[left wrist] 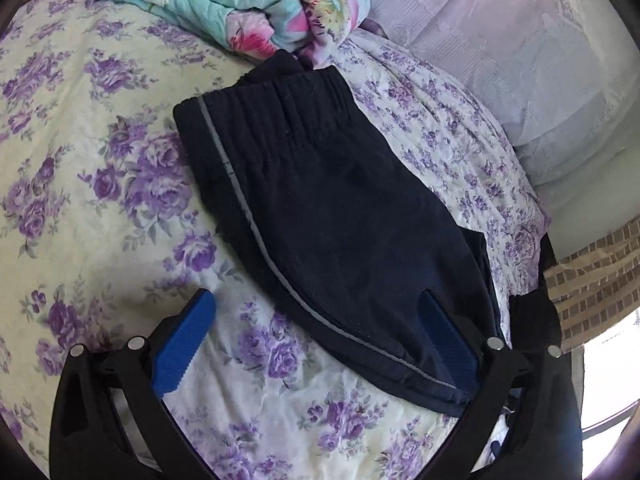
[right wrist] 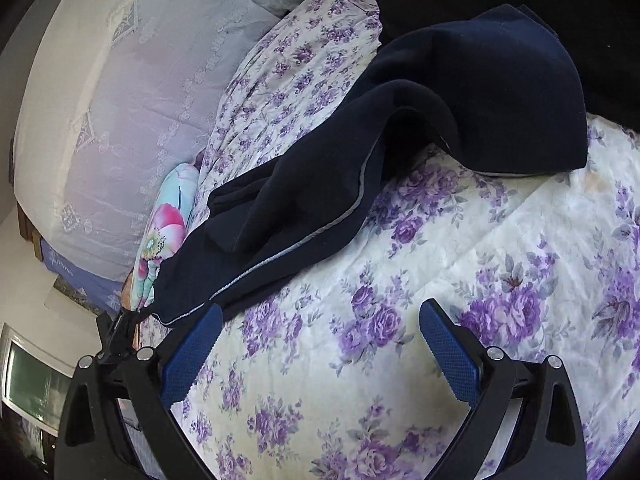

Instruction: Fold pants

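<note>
Dark navy pants [left wrist: 332,216] with a grey side stripe lie on a floral bedsheet [left wrist: 100,200], ribbed waistband at the far end. My left gripper [left wrist: 316,300] hovers open over their near part; its right pad [left wrist: 444,336] is above the fabric and its left pad [left wrist: 184,340] is over bare sheet. In the right wrist view the same pants [right wrist: 460,92] lie bunched and raised, stretching from upper right to lower left. My right gripper [right wrist: 320,312] stands open over the sheet [right wrist: 440,260], just below the stripe edge, holding nothing.
A folded turquoise and pink floral quilt [left wrist: 224,4] lies beyond the waistband. A pale lilac pillow [left wrist: 500,40] sits at the bed's right side, also seen as a pillow [right wrist: 132,92] in the right wrist view. A tiled floor [left wrist: 592,280] shows past the bed edge.
</note>
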A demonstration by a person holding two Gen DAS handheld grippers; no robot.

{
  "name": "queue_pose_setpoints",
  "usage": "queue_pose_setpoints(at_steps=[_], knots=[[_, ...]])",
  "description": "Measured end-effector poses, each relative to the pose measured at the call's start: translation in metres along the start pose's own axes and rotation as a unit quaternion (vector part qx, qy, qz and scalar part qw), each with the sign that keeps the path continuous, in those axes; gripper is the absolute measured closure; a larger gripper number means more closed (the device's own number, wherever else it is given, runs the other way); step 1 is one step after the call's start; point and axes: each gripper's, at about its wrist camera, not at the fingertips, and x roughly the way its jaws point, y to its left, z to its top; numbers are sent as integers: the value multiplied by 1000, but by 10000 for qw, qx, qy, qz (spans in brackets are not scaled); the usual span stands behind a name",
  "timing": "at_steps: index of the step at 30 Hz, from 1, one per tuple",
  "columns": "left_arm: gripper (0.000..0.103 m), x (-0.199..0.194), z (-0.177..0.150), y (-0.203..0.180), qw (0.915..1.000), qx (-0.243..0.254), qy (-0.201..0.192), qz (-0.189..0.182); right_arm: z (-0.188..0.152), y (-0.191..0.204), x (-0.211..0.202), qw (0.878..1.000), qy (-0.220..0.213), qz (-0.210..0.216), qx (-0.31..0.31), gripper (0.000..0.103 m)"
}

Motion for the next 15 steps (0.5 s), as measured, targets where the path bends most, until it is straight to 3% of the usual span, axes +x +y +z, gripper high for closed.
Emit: queue_pose_setpoints(at_steps=[6,11,15], knots=[[4,16,20,-2,9997,-123,-64,-189,6,6,14,9999,-104,-49,-42,4],[4,32,42,-1,9974,-528,-118,-474,9,1,13,9998,-202,72,60,4],[9,38,49,1,9965,-410,-289,-671,9,-3,13,9994,-305,113,109,4]])
